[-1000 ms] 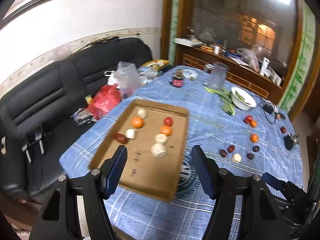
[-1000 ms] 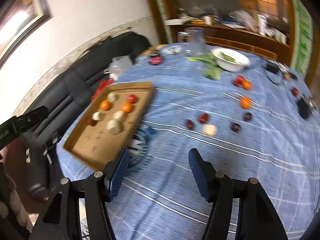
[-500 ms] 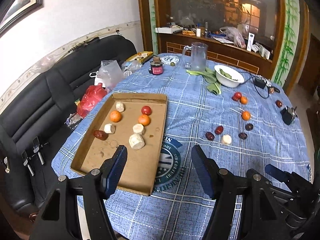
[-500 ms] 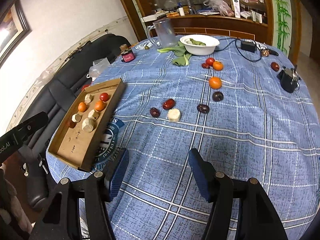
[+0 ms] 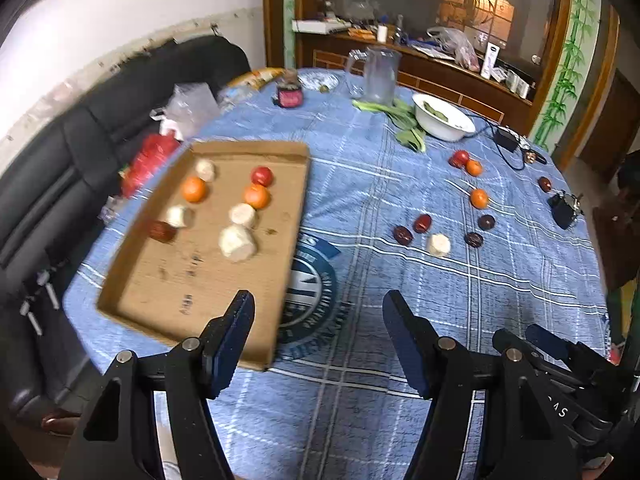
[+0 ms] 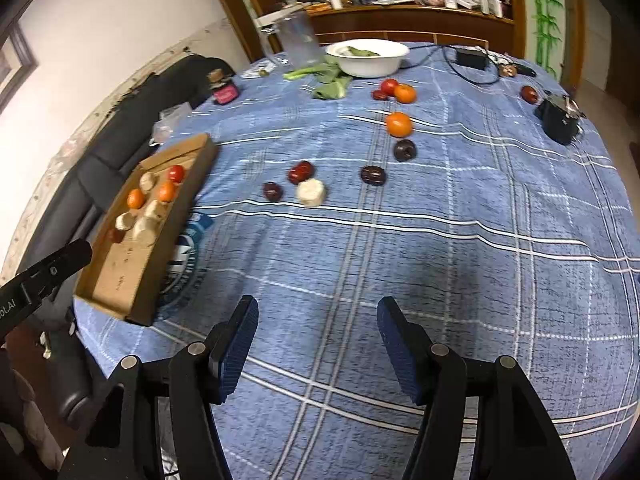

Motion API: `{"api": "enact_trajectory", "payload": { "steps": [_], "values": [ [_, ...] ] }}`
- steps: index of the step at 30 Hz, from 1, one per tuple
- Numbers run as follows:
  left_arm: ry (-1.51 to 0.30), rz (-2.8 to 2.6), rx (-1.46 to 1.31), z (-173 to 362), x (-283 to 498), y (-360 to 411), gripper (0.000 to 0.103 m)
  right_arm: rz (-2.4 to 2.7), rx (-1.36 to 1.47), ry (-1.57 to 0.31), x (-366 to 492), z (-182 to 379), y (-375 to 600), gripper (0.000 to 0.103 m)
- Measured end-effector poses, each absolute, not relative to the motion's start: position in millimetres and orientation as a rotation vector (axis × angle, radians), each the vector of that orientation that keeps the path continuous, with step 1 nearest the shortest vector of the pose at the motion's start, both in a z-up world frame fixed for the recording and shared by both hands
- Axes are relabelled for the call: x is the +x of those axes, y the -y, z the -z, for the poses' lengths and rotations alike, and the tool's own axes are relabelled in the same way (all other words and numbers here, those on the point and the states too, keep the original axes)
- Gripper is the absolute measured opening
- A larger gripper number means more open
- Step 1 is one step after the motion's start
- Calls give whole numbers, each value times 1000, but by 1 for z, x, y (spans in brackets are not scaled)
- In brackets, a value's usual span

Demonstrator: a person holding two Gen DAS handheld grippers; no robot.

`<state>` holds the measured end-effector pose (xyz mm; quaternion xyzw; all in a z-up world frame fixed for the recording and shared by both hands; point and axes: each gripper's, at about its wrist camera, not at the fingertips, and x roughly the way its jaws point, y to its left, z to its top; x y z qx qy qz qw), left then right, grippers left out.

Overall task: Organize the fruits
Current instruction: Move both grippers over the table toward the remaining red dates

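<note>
Blue plaid tablecloth point(image 6: 440, 260) fills both views. Nearest, left gripper point(image 5: 318, 334) and right gripper point(image 6: 318, 334) hover, jaws spread, empty (ready to pick). Cardboard tray point(image 5: 168, 304) on the left collects sorted fruit; farther right, loose white chunk point(image 6: 311, 192) and orange point(image 6: 399, 124) likely await transfer.

Dim indoor light; a bright window point(image 5: 476, 12) glows at upper right. Motion blur smears the left side; fisheye edges curve and darken.
</note>
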<state>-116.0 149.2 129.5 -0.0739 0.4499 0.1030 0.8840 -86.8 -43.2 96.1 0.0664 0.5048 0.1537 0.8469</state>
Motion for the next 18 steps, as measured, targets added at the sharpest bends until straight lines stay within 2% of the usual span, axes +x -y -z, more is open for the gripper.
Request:
{"api": "enact_trajectory", "payload": {
  "steps": [7,18],
  "values": [
    [-1000,-84,-225,-102,-79,-149,66,-238,129,-1087,-75,-89,55,66],
    [-1070,77,-195,-75,-29,-151,66,-186,139,-1111,-32,-71,52,66]
  ]
}}
